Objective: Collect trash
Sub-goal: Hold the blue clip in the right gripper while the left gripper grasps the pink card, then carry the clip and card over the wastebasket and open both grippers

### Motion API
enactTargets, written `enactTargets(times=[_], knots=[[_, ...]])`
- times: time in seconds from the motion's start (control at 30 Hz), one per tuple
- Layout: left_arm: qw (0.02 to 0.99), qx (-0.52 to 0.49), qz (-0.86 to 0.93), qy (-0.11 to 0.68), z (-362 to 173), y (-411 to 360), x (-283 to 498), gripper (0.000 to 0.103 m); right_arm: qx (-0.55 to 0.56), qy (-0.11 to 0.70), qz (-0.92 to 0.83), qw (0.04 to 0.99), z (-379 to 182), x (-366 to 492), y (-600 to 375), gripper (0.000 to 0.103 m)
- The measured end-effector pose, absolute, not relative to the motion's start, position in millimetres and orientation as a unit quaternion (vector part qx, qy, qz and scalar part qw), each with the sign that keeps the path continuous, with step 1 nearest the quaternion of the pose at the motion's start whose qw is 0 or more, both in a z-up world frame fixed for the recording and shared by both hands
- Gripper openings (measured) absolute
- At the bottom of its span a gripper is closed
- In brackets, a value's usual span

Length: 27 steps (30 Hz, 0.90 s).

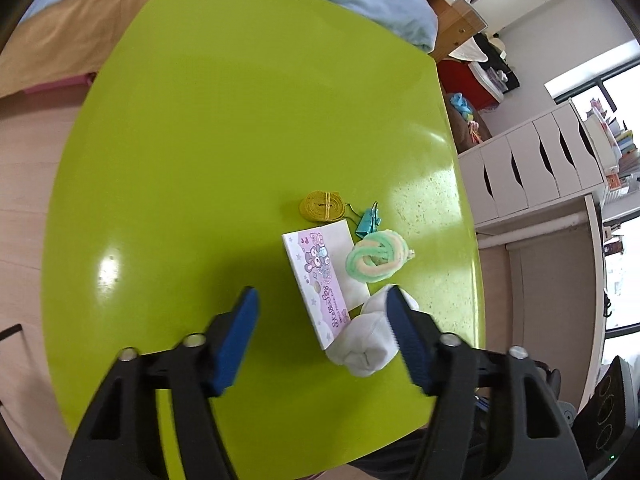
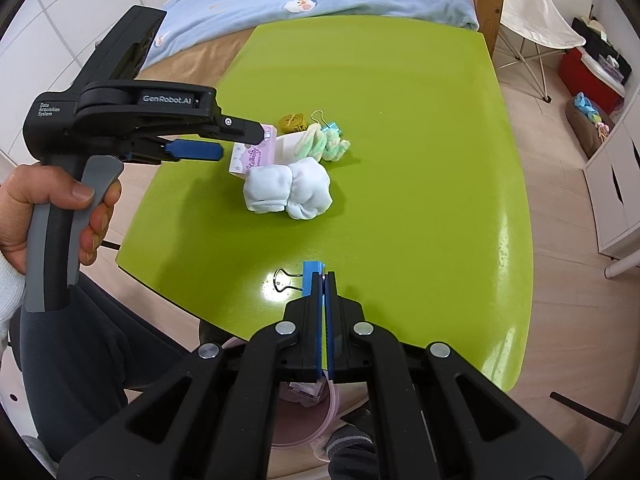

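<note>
On a green worktop lay a small cluster of things. The left gripper hovered with jaws apart, nothing between them. A pink printed card lay just ahead and to their right, its long axis running near to far, near end touching a bundle of white socks (which overlapped the right jaw in view). The right gripper, nearer the front edge and well apart from the cluster, had its jaws together on a blue binder clip.

Pink bin under the table mostly hidden behind right gripper
</note>
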<state>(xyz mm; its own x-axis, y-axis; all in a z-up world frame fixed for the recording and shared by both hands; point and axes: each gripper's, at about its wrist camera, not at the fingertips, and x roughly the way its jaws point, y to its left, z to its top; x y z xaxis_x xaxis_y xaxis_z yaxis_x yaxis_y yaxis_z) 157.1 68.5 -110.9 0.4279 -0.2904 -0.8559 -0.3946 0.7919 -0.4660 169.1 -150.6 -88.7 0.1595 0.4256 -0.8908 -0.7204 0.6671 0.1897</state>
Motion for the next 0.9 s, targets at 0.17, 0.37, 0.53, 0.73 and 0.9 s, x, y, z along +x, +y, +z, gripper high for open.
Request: enactTargets(times=[0.17,0.37,0.53,0.73,0.9], knots=[[0.780,-0.320,0.025,0.537,-117.2,65.5,159.1,0.037,-0.138,0.527,0.382,0.747,-92.4,171.7,-149.6,0.001],[0.789,-0.305,0.023,0.533,-113.2,65.4,158.6,0.009,-0.137,0.527,0.383,0.746,-93.3,172.0,-148.1,0.001],[0.806,-0.281,0.023,0.520,-98.2,63.3,155.7,0.006,-0.136,0.525,0.385,0.747,-91.9,170.6,-146.5,0.001],[0.829,-0.236,0.032,0.506,-74.4,57.1,147.1,0.005,-0.135,0.518,0.391,0.749,-84.5,167.1,-146.5,0.001],[0.849,-0.181,0.041,0.495,-52.7,48.8,131.4,0.005,-0.134,0.510,0.395,0.752,-75.1,161.9,-149.8,0.001]])
